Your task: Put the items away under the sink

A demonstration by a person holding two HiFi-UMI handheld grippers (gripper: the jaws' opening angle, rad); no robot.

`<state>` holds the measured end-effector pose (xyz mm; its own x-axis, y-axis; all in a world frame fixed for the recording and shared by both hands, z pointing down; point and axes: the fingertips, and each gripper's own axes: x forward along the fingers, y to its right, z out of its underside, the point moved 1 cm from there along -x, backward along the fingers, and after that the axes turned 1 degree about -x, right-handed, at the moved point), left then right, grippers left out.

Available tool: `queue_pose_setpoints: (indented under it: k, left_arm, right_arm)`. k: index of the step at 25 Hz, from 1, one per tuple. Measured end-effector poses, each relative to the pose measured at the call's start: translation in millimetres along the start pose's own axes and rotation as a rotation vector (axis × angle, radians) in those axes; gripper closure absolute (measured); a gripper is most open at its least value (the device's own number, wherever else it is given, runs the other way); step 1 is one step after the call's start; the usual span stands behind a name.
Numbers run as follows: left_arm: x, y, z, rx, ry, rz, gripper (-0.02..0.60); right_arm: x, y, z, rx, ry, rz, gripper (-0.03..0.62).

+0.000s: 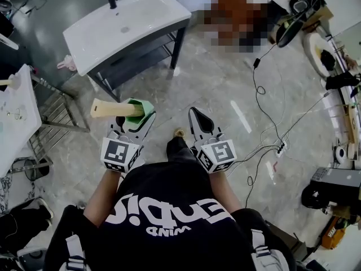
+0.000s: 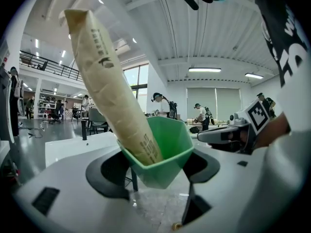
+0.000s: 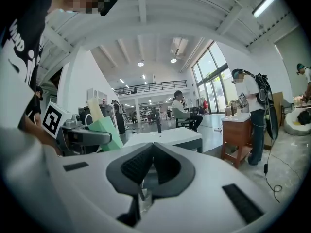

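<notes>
Sink unit (image 1: 148,9), a white basin on a dark frame with a shelf (image 1: 141,54) beneath, stands at the upper left of the head view on a grey marbled floor (image 1: 225,95), well apart from both grippers at lower centre. Left gripper (image 1: 136,116) has its jaws spread wide and clamped on the sides of a green faceted cup (image 1: 143,107). Right gripper (image 1: 196,115), just to its right, has its jaws together on nothing. Tan printed packet (image 1: 111,109) stands in the cup, its long end sticking out toward frame left; in the left gripper view it leans up and left.
</notes>
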<state>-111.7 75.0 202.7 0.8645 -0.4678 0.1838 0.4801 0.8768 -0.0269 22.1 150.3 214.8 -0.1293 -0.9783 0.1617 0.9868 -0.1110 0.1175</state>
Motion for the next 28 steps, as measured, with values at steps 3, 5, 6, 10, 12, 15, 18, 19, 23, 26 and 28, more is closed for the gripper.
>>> queue_pose_setpoints:
  k: [3,5,6,10,12,15,18,19,23,26,28]
  left_arm:
    - [25,-7,-11,-0.002,0.000,-0.022,0.249]
    - [41,-10,-15,-0.010,-0.002,-0.041,0.249]
    - [50,-11,-17,-0.004,-0.005,-0.049,0.249]
    - [82,-14,-27,0.018,0.002,-0.085,0.249]
    - [97,-18,-29,0.010,0.002,-0.110,0.249]
    - [120,-25,-32,-0.005,0.009,-0.154,0.249]
    - [140,-30,-32,-0.015,0.006,-0.195,0.249]
    - [146,-32,-31,-0.015,0.004,-0.208,0.249]
    - [161,-34,-28,-0.018,-0.004,-0.238,0.249]
    - [170,-40,-25,-0.021,-0.012,-0.243,0.249]
    - [175,-45,-24,-0.019,-0.014,-0.242,0.249]
  right_arm:
    - [21,22,-12,0.003,0.005,-0.025,0.576]
    - [32,36,-17,0.004,0.006,-0.044,0.576]
    - [37,43,-19,0.005,0.006,-0.053,0.576]
    - [60,76,-28,-0.001,0.001,-0.093,0.576]
    - [71,90,-32,-0.016,-0.005,-0.119,0.576]
    - [87,110,-37,-0.033,-0.015,-0.163,0.576]
    - [102,130,-40,-0.040,-0.022,-0.195,0.576]
    - [106,136,-40,-0.041,-0.023,-0.204,0.576]
    - [123,154,-33,-0.037,-0.040,-0.228,0.576]
    - [135,159,-29,-0.029,-0.050,-0.234,0.576]
    - [141,161,-26,-0.027,-0.057,-0.236,0.576]
